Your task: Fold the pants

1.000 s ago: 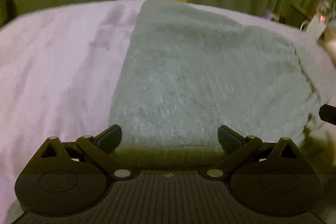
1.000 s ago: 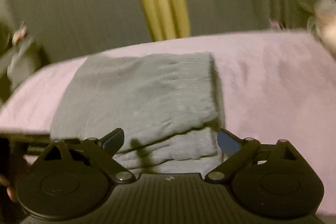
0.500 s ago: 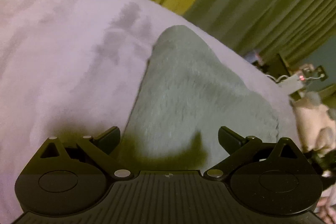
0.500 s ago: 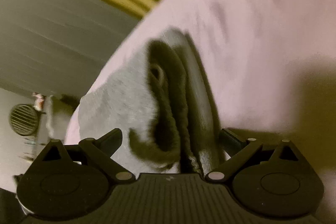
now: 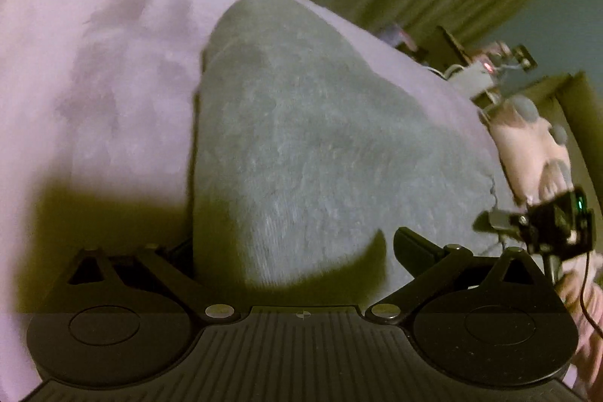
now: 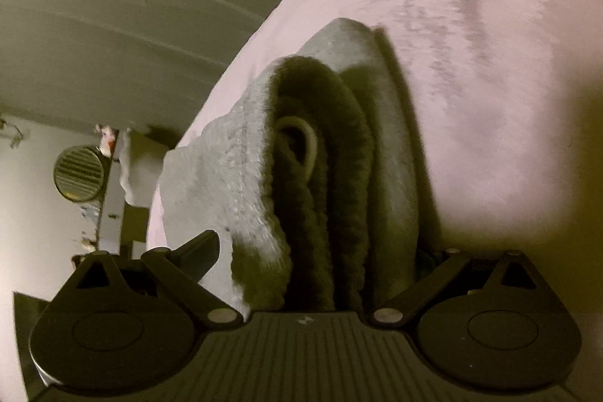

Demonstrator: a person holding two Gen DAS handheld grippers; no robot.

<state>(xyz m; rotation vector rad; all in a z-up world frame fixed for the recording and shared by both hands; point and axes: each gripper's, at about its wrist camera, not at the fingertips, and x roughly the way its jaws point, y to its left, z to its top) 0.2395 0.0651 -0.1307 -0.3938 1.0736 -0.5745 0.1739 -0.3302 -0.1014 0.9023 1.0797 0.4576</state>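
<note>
Our left gripper (image 5: 294, 247) is straddling one end of the folded grey fleece pants (image 5: 301, 138), its jaws spread wide and the near finger hidden by the cloth. Our right gripper (image 6: 320, 247) is straddling the opposite, layered end (image 6: 324, 157), equally wide apart; neither seems to be clamping anything. We are likely bracketing both ends to square or lift the bundle, which is lying on the pale pink plush bed cover (image 5: 94, 63). We are seeing no containers in either view.
</note>
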